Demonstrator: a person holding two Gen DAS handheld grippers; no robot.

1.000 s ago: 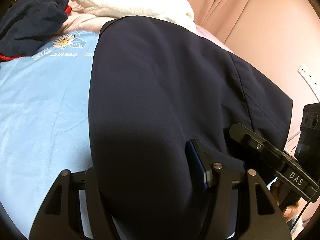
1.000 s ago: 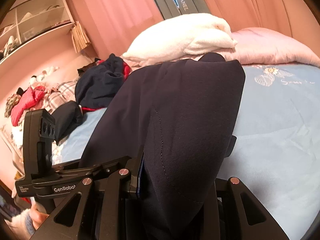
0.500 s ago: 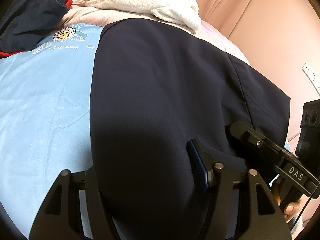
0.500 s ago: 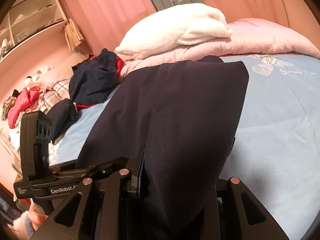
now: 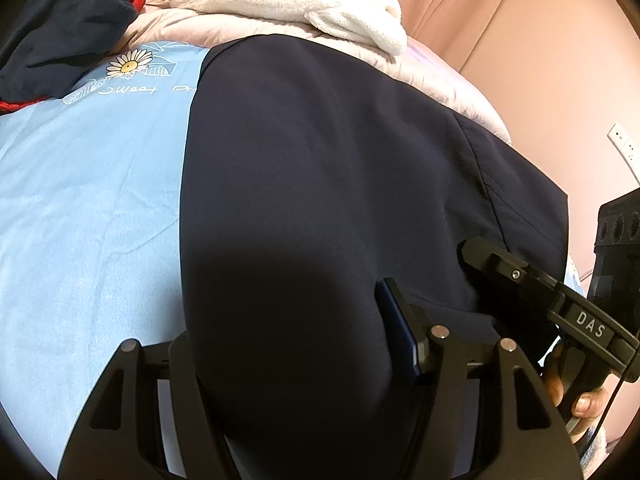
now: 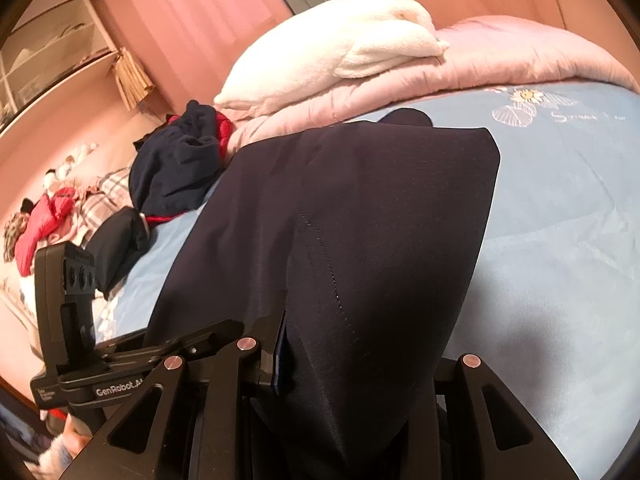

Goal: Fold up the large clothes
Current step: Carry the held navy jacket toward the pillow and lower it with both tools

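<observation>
A large dark navy garment (image 5: 320,180) hangs over the light blue bedspread (image 5: 80,208), stretched between both grippers. My left gripper (image 5: 288,320) is shut on a thick bunch of it. Only the right finger's blue pad (image 5: 400,332) shows; cloth covers the left finger. In the right wrist view the same garment (image 6: 380,220) drapes over my right gripper (image 6: 360,344), which is shut on its edge with a seam line running down it. The right gripper's arm (image 5: 520,276) reaches into the cloth at the right of the left wrist view, with a hand (image 5: 580,400) below it.
A white fluffy blanket (image 6: 332,52) lies on a pink quilt (image 6: 520,52) at the head of the bed. A heap of navy and red clothes (image 6: 180,164) and a black bundle (image 6: 116,240) sit beside the garment. Open shelves (image 6: 52,60) and curtains stand behind.
The right gripper has sunk a little and rolled, carrying the garment lower over the bedspread. The left gripper has stayed put. Both grips look the same.
</observation>
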